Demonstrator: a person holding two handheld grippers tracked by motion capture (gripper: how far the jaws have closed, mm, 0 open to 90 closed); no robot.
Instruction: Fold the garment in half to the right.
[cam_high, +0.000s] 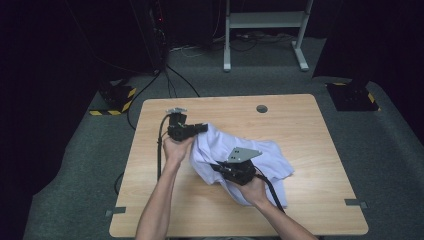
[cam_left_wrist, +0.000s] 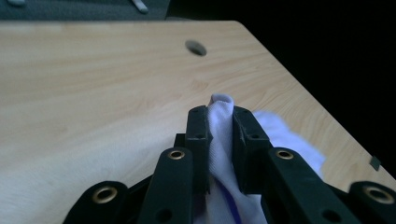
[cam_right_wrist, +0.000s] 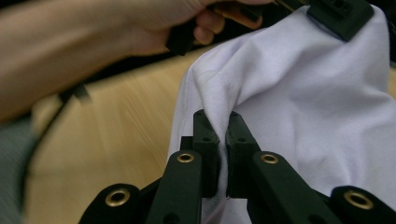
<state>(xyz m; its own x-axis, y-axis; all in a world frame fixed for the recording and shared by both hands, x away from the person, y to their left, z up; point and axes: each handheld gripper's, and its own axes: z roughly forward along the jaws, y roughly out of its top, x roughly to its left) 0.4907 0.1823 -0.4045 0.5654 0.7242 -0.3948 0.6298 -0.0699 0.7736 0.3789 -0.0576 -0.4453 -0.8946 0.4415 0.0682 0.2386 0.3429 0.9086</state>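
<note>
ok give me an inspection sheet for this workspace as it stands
surface: wooden table, bare around the cloth, round grommet hole near the far edge
job's things: white cloth, crumpled at mid-table, part lifted between the two grippers
clutter: nothing seen on the table
grippers: left gripper shut on a fold of the cloth; right gripper shut on another fold
cables: a black cable trails from the left gripper along the forearm, another from the right; more cables lie on the floor beyond the table
surroundings: grey carpet, white frame legs at the back, hazard-striped bases either side, dark room
</note>
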